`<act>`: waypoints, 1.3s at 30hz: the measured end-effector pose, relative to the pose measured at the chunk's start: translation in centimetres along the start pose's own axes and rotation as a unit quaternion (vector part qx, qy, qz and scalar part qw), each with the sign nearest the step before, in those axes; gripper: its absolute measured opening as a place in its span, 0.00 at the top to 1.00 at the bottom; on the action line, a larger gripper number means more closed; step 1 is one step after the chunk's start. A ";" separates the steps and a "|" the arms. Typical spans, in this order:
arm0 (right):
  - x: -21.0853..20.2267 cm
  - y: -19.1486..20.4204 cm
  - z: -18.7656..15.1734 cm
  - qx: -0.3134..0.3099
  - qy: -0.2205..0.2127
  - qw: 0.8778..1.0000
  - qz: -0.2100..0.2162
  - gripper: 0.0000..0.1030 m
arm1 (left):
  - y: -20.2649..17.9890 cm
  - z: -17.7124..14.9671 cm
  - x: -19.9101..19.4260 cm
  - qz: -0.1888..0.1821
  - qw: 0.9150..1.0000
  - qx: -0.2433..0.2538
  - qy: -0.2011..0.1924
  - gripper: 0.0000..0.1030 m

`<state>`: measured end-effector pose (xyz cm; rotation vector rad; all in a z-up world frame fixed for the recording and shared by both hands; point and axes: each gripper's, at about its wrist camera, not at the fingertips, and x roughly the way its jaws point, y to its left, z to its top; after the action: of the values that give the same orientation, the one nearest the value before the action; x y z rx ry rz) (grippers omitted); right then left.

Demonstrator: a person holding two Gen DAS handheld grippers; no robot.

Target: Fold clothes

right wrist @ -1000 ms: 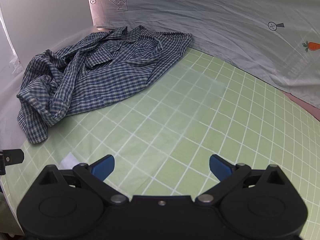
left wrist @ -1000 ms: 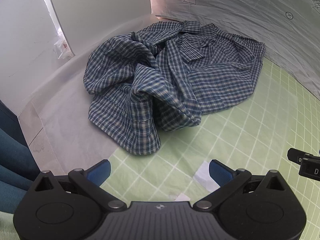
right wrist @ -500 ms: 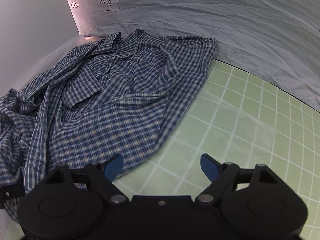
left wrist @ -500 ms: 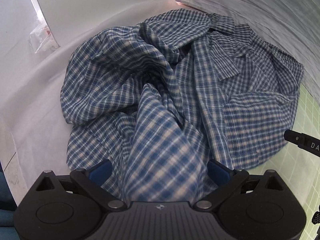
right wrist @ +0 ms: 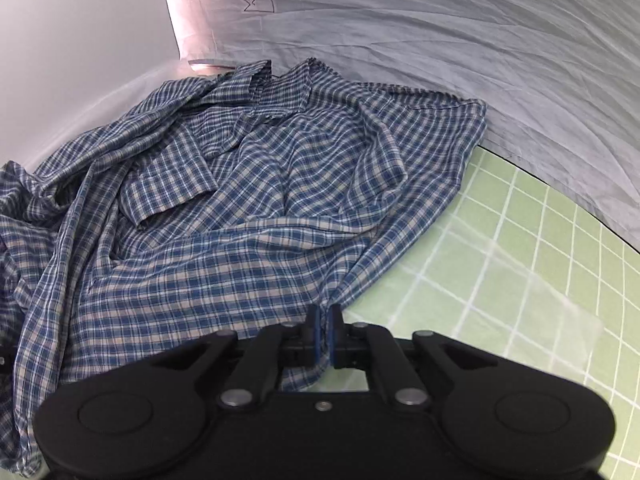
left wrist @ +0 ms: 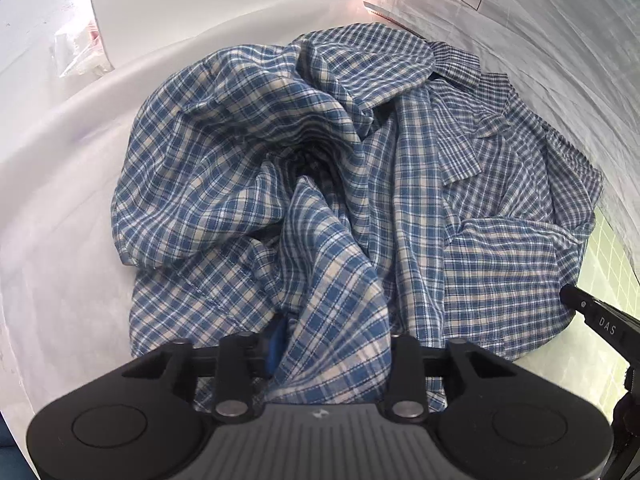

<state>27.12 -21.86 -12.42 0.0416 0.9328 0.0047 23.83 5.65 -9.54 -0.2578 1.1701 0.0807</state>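
Observation:
A crumpled blue-and-white checked shirt (left wrist: 320, 160) lies partly on white sheeting and partly on a green grid mat. In the left wrist view my left gripper (left wrist: 334, 344) has closed around a thick raised fold at the shirt's near edge. One blue pad (left wrist: 278, 344) shows; cloth covers the other. The right wrist view shows the flatter side of the shirt (right wrist: 240, 220). There my right gripper (right wrist: 324, 332) is shut on a thin pinch of the hem, where the cloth meets the mat.
The green grid mat (right wrist: 520, 280) stretches to the right. A wrinkled grey sheet (right wrist: 440, 40) with printed marks rises behind the shirt. White sheeting (left wrist: 60, 240) lies to the left, with a small clear plastic bag (left wrist: 80, 52) at the back. A black part of the right tool (left wrist: 600, 320) shows in the left view.
Both grippers came forward from over the mat to the shirt's near edge. Both have gone from open to closed on cloth, the left on a thick fold, the right on the hem.

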 end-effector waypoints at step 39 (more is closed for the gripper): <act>-18.0 -14.0 -17.9 0.286 0.002 0.935 -0.210 0.70 | -12.2 -15.8 -5.8 -0.081 0.967 0.236 0.055 0.37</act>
<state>1.82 -35.62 -9.16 0.3810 0.9059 -0.6662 9.78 -9.54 -8.02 0.0662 1.2368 -0.3579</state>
